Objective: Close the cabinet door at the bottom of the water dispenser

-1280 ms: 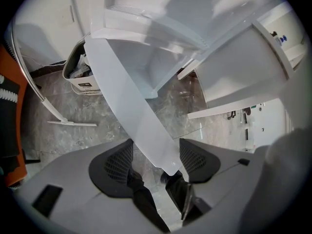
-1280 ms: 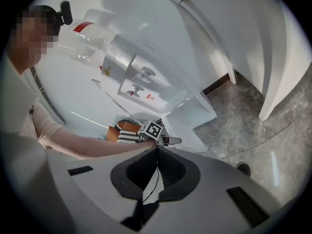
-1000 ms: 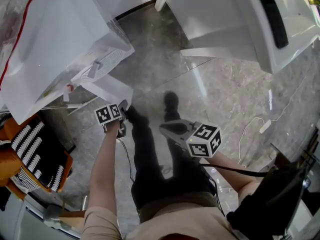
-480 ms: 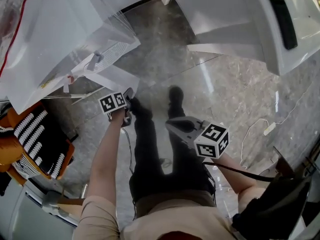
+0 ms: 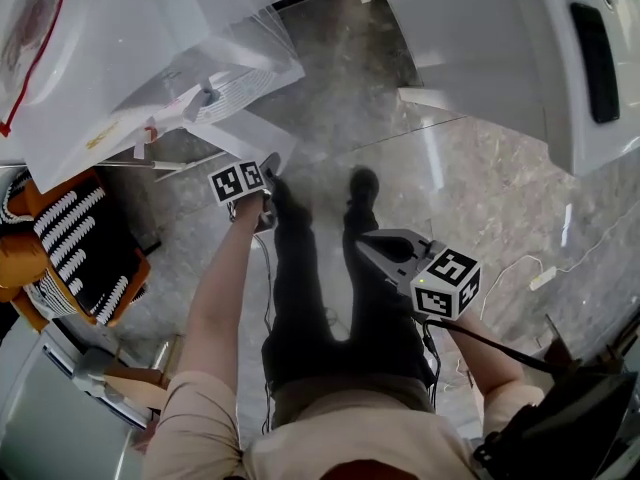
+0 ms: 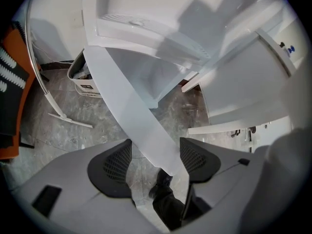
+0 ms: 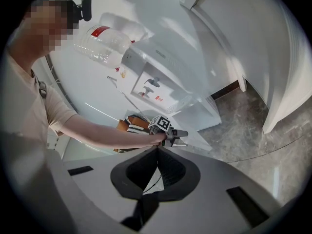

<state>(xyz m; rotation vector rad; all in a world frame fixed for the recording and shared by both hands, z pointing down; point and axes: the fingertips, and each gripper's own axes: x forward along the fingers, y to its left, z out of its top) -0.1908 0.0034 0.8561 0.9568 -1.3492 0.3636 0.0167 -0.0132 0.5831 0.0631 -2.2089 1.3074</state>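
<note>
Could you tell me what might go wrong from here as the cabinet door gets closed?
1. The left claw is open, with the thin edge of the cabinet door lined up between its jaws; pushed so, the edge might slip out.
2. The right claw is shut and empty, away from the door, so it likely cannot steady it.

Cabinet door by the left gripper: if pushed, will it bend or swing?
The door looks a thin, straight panel, so it probably swings rather than bends. Being thin, it seems light; a gentle push from the left gripper likely moves it.
</note>
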